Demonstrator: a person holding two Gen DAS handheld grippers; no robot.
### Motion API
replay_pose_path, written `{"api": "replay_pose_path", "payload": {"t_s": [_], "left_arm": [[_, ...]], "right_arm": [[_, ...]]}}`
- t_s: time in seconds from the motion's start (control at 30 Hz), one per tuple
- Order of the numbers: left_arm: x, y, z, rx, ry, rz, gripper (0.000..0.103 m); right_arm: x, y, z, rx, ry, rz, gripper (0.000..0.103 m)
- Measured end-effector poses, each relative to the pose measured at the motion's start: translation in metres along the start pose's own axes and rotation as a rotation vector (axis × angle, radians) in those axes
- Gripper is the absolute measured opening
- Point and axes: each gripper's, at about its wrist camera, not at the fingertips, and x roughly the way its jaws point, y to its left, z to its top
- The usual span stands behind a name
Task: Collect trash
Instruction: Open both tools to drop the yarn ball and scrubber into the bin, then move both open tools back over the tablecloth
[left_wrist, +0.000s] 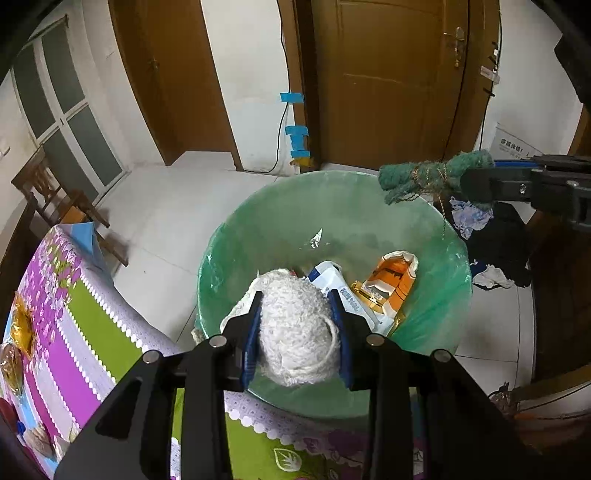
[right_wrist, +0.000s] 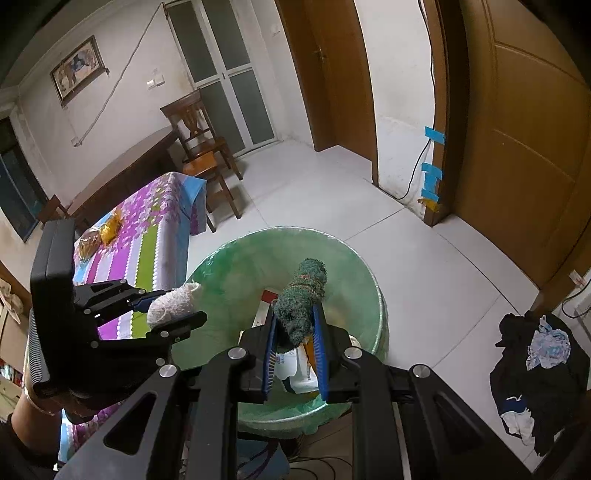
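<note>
The left tongs (left_wrist: 297, 325) clamped a white bundle (left_wrist: 295, 328), the right tongs (right_wrist: 295, 332) a green bundle (right_wrist: 303, 299); the bin (left_wrist: 258, 236) sat directly beneath. Releasing over its middle looked safest.

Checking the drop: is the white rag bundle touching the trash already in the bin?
Apart. In the right wrist view, the white rag bundle sits in the left tool beside the bin's rim, clear of the trash.

White yarn ball (left_wrist: 299, 325), green tied bundle (left_wrist: 424, 177), above green-lined bin (left_wrist: 258, 229).
</note>
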Motion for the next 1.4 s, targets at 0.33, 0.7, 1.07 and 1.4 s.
{"api": "replay_pose_path", "payload": {"t_s": [0.33,0.7,1.07,1.4], "left_arm": [[-0.004,0.003,0.005,-0.011,-0.016,-0.015,0.034],[-0.008,0.018,-0.004,-0.078,-0.018,0.011,0.085],[-0.032,0.039,-0.040,-0.145,-0.045,0.062,0.085],[-0.106,0.110,-0.104,-0.308,-0.132,0.114,0.085]], "right_arm": [[0.016,0.014,0.012,-0.019,-0.003,-0.001,0.019],[0.025,-0.009,0.006,0.054,0.006,-0.023,0.043],[0.015,0.023,-0.008,-0.014,-0.043,-0.015,0.043],[0.012,0.114,-0.021,-0.103,-0.102,0.141,0.044]]}}
